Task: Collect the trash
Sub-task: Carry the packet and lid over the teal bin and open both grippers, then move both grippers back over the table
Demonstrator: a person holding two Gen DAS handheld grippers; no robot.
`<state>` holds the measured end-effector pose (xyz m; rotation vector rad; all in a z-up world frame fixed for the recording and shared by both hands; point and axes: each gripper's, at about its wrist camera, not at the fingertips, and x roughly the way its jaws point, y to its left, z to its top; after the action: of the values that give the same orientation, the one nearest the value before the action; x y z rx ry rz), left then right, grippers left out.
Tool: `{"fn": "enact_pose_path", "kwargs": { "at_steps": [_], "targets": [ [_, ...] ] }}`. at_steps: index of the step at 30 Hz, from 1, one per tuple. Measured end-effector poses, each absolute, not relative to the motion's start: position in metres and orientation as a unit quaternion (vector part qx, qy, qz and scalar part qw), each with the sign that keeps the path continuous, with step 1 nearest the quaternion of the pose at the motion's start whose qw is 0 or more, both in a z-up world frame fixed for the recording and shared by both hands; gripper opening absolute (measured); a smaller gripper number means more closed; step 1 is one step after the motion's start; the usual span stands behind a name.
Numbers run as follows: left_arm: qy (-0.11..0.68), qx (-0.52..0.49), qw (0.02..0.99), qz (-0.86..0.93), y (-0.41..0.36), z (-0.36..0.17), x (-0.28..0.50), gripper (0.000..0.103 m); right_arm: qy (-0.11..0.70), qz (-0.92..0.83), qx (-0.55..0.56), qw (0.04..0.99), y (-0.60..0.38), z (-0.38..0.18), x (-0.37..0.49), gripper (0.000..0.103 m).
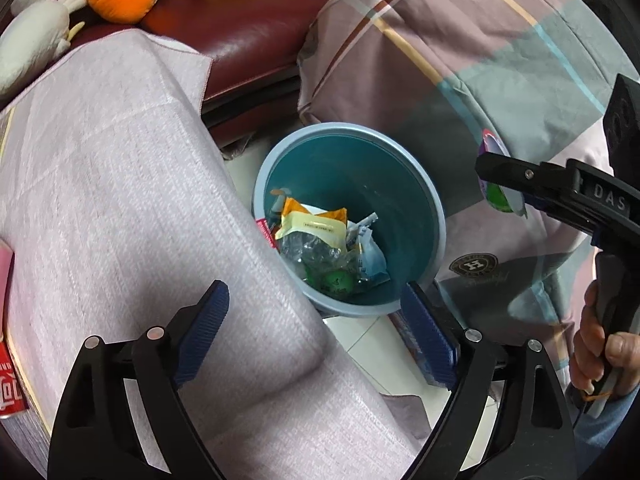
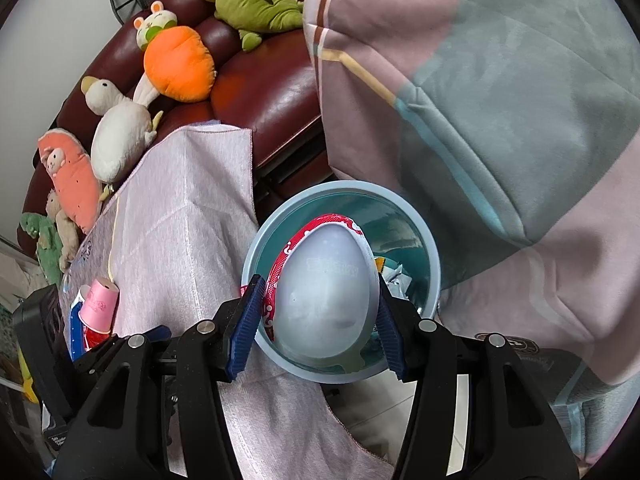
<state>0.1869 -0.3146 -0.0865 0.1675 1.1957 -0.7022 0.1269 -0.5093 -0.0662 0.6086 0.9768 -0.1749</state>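
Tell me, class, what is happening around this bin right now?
A person is collecting trash with a tool in each hand. The right tool grips an egg-shaped plastic package over the blue bin, not yet dropped. The left tool hangs open and empty above the bin, which already holds wrappers.

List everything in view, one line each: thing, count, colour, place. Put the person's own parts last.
Bin: one, blue, on the floor between table and bedding.
Trash in bin: several wrappers, mixed colours, at the bottom.
Egg-shaped package: one, pale with red edge, above the bin.
Tablecloth: one, light pink, left of the bin.
Paper cup: one, pink, on the table.
Sofa: one, dark red, behind.
Soft toys: several, orange, white, green, pink, on the sofa.
Bedding: one, pink and grey plaid, right.
Left gripper: black, blue pads, open, empty.
Right gripper: black, clamping the package.
Hand: one, on the right gripper's handle.
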Motion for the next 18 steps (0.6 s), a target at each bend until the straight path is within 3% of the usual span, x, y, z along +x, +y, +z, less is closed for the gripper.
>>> {"fn": "enact_pose_path", "kwargs": {
  "at_steps": [2,3,4,5,18],
  "targets": [
    [0.551,0.072,0.766,-0.322,-0.309,-0.086,0.187,0.088,0.464,-0.083,0.282,0.836,-0.505,-0.066,0.130,0.053],
    [0.552,0.070,0.766,-0.322,-0.306,-0.086,0.187,0.088,0.465,-0.082,0.280,0.836,-0.504,-0.066,0.131,0.057],
    [0.552,0.068,0.767,-0.321,-0.303,-0.086,0.187,0.089,0.468,-0.081,0.280,0.835,-0.502,-0.066,0.133,0.070],
    [0.552,0.065,0.767,-0.320,-0.300,-0.085,0.188,0.089,0.469,-0.083,0.280,0.834,-0.501,-0.067,0.134,0.073],
    [0.549,0.027,0.777,-0.307,-0.257,-0.077,0.190,0.089,0.490,-0.092,0.279,0.821,-0.479,-0.065,0.135,0.077]
  ]
}}
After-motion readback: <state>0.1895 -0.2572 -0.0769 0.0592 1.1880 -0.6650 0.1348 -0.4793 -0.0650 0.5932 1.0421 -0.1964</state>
